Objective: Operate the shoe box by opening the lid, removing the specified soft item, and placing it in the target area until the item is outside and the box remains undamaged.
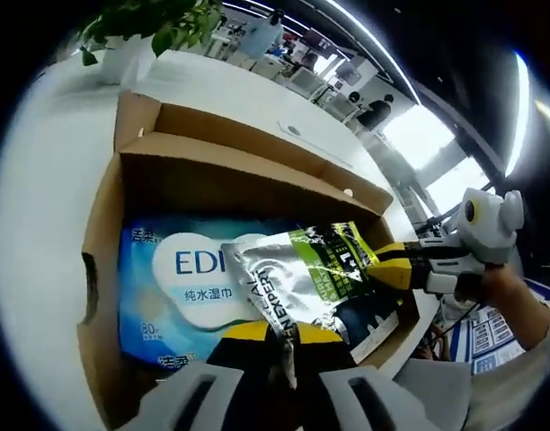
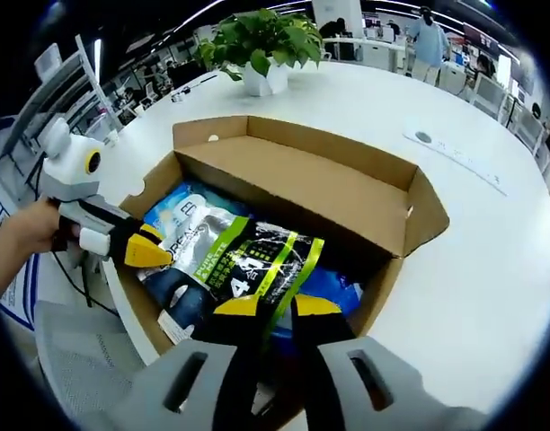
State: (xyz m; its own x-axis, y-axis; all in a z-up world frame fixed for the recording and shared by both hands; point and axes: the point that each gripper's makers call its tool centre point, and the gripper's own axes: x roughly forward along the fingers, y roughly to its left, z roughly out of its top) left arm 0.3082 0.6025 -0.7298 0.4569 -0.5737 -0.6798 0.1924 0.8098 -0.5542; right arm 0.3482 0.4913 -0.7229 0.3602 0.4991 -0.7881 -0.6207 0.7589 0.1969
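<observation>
Box (image 2: 365, 193): cardboard, on a white table (image 2: 491, 269), near its edge on the person's side. Lid thrown back and upright along the far side, so the contents are open to reach.

Pouch (image 2: 252, 260): soft, foil, green and black print; inside the box, lying on a blue wipes pack (image 1: 167, 278) that covers the floor. It is lifted at both ends, apparently to bring it out level without dragging on the box walls.

Left gripper (image 1: 279, 337): jaws nearly together, clamped on the pouch's silver edge at the near wall.

Right gripper (image 2: 273, 310): jaws close-set, pinching the pouch's opposite end; its yellow tips (image 1: 392, 267) meet the green corner in the left gripper view.

Plant (image 2: 261, 49): potted, at the table's far edge, well apart from the box.

Status: pouch not yet out; box looks undamaged.
</observation>
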